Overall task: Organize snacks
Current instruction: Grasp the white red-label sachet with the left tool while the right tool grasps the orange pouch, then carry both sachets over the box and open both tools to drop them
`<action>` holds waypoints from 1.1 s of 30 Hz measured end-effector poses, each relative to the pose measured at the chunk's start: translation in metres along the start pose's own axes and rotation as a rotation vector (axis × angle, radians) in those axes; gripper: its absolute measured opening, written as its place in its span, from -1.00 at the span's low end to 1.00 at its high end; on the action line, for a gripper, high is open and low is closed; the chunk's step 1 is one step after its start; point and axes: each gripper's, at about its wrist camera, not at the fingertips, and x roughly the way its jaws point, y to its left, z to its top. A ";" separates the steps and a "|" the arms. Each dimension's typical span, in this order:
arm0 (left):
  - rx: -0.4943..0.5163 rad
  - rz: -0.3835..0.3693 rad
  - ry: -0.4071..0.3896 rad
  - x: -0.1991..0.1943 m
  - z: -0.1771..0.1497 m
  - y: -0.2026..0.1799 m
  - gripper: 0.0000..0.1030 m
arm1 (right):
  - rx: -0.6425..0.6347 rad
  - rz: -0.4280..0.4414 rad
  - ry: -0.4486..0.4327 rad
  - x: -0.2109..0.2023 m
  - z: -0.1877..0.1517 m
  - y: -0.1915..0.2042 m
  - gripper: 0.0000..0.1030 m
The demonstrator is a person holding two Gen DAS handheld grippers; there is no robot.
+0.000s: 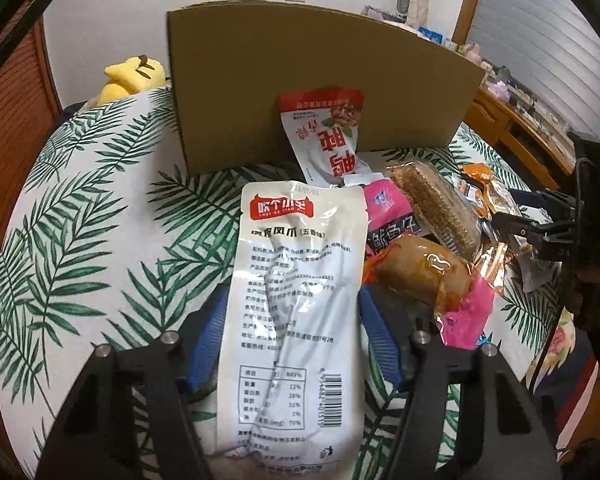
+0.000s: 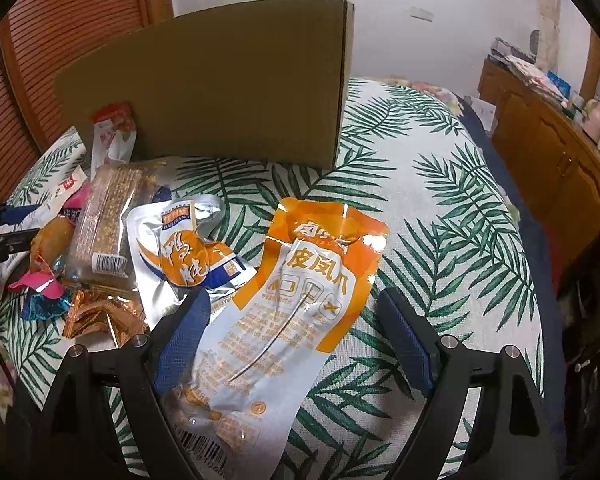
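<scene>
Your cardboard box [image 1: 312, 80] stands upright on the leaf-print bed [image 1: 100, 200], inside hidden. Left gripper [image 1: 292, 320] jaws are clamped on the white pouch [image 1: 292, 300]; right gripper [image 2: 296, 332] jaws gape around the orange pouch [image 2: 300, 300].

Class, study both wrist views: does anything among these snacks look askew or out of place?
Yes. A red-and-white packet leans upside down against the cardboard box instead of lying flat, and the other snacks sit in an overlapping jumble beside it on the leaf-print cloth.
</scene>
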 end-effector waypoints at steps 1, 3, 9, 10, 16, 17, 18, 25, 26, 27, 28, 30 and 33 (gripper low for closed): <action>-0.005 -0.006 -0.006 -0.001 -0.001 0.001 0.23 | -0.002 0.002 0.003 0.000 0.000 0.000 0.69; -0.014 -0.017 -0.018 -0.003 -0.003 0.003 0.23 | -0.009 0.005 0.011 0.001 0.002 0.000 0.69; -0.032 -0.015 -0.068 -0.016 -0.011 0.004 0.22 | -0.039 0.016 0.013 -0.001 0.005 0.001 0.03; -0.033 -0.014 -0.075 -0.019 -0.011 0.004 0.22 | -0.035 0.016 0.005 -0.003 0.005 -0.001 -0.03; -0.066 -0.013 -0.127 -0.029 -0.015 0.009 0.22 | 0.004 0.053 -0.001 -0.006 0.005 -0.013 -0.16; -0.070 -0.014 -0.135 -0.031 -0.015 0.010 0.22 | 0.003 0.054 -0.001 -0.006 0.006 -0.014 -0.17; -0.076 -0.016 -0.146 -0.033 -0.015 0.011 0.22 | 0.001 0.053 -0.002 -0.007 0.006 -0.013 -0.17; -0.075 -0.022 -0.166 -0.039 -0.011 0.009 0.22 | 0.001 0.063 0.013 -0.007 0.007 -0.009 -0.16; -0.075 -0.020 -0.169 -0.040 -0.011 0.008 0.22 | 0.003 0.067 0.024 -0.005 0.008 -0.009 -0.12; -0.077 -0.020 -0.172 -0.041 -0.010 0.008 0.22 | 0.004 0.070 0.043 -0.002 0.009 -0.010 -0.05; -0.078 -0.022 -0.173 -0.041 -0.010 0.009 0.22 | -0.002 0.069 0.051 0.000 0.010 -0.010 -0.04; -0.079 -0.022 -0.175 -0.042 -0.011 0.009 0.22 | -0.018 0.062 0.074 0.001 0.013 -0.008 0.01; -0.076 -0.021 -0.178 -0.043 -0.010 0.007 0.22 | -0.038 0.058 0.104 0.000 0.011 -0.004 0.16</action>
